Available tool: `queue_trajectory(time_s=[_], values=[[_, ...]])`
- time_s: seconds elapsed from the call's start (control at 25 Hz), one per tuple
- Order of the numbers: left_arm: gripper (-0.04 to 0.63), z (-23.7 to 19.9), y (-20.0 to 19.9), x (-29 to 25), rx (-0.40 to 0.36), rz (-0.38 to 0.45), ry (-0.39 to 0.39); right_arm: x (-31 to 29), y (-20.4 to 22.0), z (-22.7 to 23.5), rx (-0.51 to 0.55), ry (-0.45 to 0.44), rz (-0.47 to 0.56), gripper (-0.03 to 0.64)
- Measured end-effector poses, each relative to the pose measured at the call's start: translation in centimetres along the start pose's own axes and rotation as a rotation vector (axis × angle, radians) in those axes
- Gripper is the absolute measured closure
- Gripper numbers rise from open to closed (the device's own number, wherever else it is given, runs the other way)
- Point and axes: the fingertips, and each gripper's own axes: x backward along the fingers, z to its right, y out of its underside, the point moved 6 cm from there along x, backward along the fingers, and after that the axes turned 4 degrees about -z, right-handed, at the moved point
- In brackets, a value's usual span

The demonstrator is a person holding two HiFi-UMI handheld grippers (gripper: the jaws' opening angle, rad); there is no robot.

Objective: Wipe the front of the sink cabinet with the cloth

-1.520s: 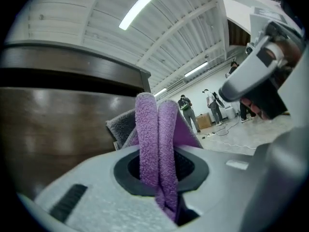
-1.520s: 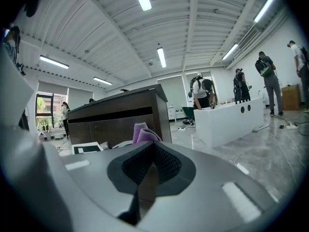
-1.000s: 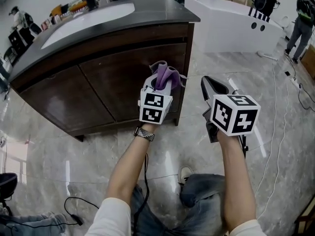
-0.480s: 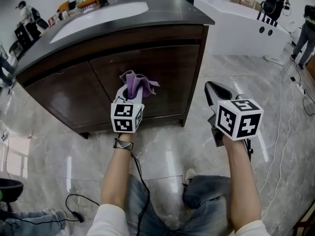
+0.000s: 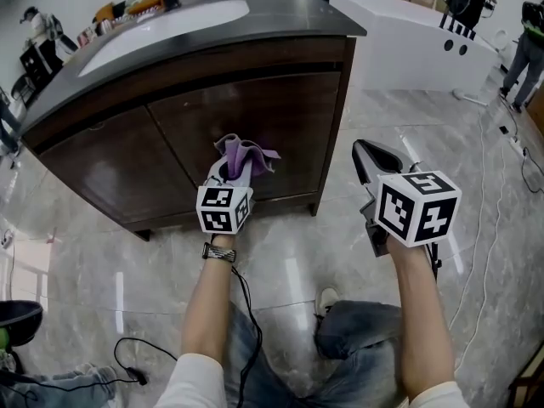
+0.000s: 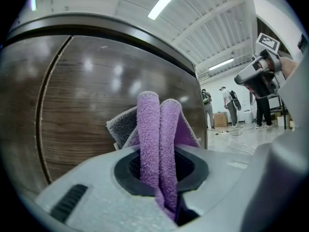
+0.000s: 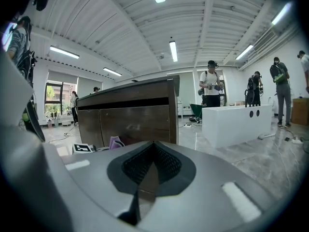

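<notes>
- Head view: the left tool holds a purple cloth at the lower front of the sink cabinet, on its right-hand door. The right tool hangs to the right, apart from the cabinet.
- Left gripper view: the jaws pinch the folded cloth, with the wood door just beyond it.
- Right gripper view: the jaws are pressed together with nothing between them.

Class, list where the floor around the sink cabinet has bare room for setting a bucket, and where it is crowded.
Free: floor between sink cabinet and white counter; floor along the cabinet's base, left of the cloth. Crowded: cables on the right, a cable lower left.
</notes>
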Motion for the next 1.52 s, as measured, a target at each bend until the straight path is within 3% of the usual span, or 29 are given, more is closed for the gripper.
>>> queue_trajectory(time_s=[0.24, 0.52, 0.92, 1.08, 1.24, 1.52], values=[[0.546, 4.9, 1.1, -3.9, -0.014, -0.057, 0.116, 0.6, 0.4, 0.2, -0.005, -0.002, -0.007, 0.611], [0.546, 9.0, 0.6, -6.7, -0.037, -0.06, 0.183, 1.9, 0.4, 1.3, -0.013, 0.016, 0.005, 0.611], [0.546, 15.0, 2.7, -11.1, -0.111, -0.156, 0.271, 2.5, 0.2, 1.7, -0.015, 0.006, 0.021, 0.611], [0.546, 14.2, 5.3, -11.1, -0.169, -0.195, 0.253, 2.2, 0.2, 1.6, 0.008, 0.008, 0.016, 0.611], [0.546, 11.8, 7.7, -9.9, -0.174, -0.229, 0.209, 1.8, 0.1, 1.1, 0.04, 0.005, 0.012, 0.611], [0.546, 6.8, 8.2, -6.1, -0.151, -0.259, 0.116, 0.6, 0.0, -0.1, 0.061, -0.026, 0.006, 0.611]])
